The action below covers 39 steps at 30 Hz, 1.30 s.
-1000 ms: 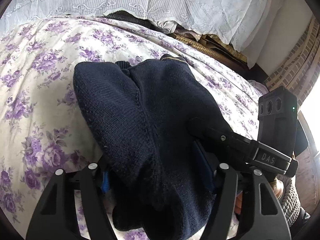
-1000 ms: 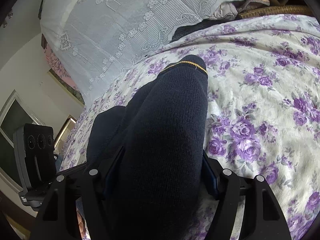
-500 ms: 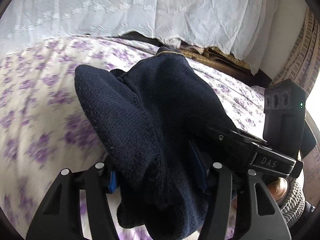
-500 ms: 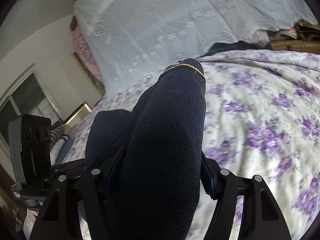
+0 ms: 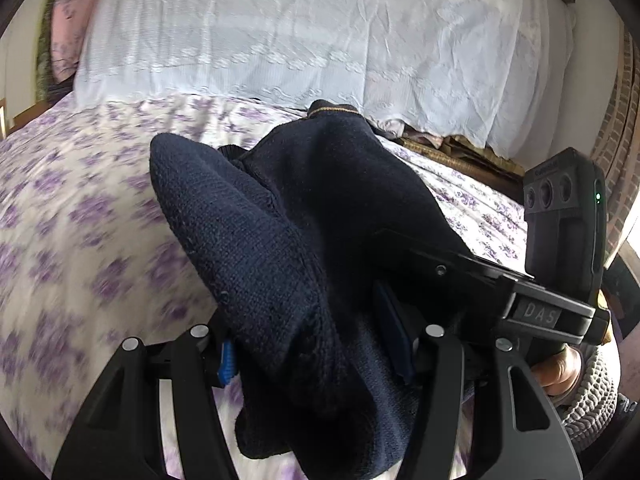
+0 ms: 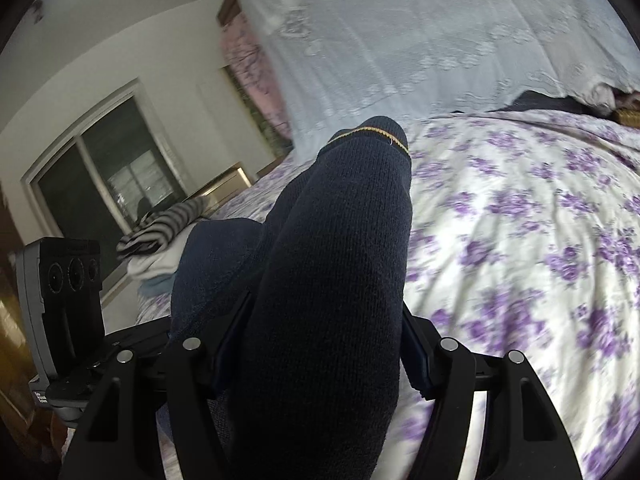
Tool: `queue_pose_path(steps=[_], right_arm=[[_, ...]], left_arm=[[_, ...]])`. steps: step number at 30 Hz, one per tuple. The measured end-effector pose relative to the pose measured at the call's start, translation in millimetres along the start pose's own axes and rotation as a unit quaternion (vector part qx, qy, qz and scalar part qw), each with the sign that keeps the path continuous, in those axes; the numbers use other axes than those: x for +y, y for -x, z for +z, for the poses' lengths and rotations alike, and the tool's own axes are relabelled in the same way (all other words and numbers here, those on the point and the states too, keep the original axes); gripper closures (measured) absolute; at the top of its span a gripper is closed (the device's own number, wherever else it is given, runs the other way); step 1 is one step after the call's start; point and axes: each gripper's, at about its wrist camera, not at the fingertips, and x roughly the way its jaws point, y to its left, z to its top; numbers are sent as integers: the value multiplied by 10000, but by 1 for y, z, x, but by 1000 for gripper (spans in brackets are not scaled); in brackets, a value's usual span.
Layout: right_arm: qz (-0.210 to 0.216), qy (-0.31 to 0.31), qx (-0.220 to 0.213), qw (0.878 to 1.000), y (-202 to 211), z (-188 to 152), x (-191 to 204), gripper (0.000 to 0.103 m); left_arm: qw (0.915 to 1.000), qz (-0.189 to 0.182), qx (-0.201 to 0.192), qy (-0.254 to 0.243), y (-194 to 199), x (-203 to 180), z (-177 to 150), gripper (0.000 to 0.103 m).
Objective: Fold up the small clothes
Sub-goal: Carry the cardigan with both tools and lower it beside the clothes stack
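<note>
A folded dark navy knit sweater (image 5: 280, 220) with a thin yellow stripe at its cuff hangs bunched above the flowered bedspread (image 5: 80, 220). My left gripper (image 5: 312, 348) is shut on one thick fold of it, blue pads pressing both sides. In the right wrist view the same sweater (image 6: 340, 240) fills the space between the fingers of my right gripper (image 6: 320, 348), which is shut on it too. The two grippers sit side by side. The right one's body (image 5: 500, 288) shows in the left view, the left one's body (image 6: 68, 280) in the right view.
A white lace cover (image 5: 320, 32) drapes over the far end of the bed. A pile of striped and pale clothes (image 6: 160, 232) lies at the bed's left edge, before a dark window (image 6: 100, 168). A person's hand (image 5: 560, 372) in a knit sleeve holds the right gripper.
Both grippers have risen and swung across the bed with the sweater still held. The lace cover now fills more of the views, and the window and clothes pile have come into sight.
</note>
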Motion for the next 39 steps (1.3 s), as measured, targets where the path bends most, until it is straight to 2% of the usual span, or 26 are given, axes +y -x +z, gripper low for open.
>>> queue_pose_path(steps=[7,15,21,26,32,36,39], right_arm=[[73,384,103,9992,-4,-11,54,35],[423,752,434,9953,-34,-14,132,35],[848,1125,658,9878,-72,-3,199,35],[1261,1317,916,9790,-116,-6,247,35],[1622,1232,1440,9684,-171,-24,272,35],[1619,1125,1698,9656,-198,-35,265,35],[1556,826,2015,9635,-221,-46,246,35]], left_arm=[[9993,56,-227,275,50,27,-25,47],[9960,452,-491,596,110,70,-43,47],[9874,982,-835,920,165,116,-51,47],[9761,1341,-1014,1375,202,163,-66,47],[9627,1735,-877,1880,218,207,-91,47],[9585,1731,-706,2151,203,230,-104,47],[9560,1778,-529,2272,183,240,-111,47]])
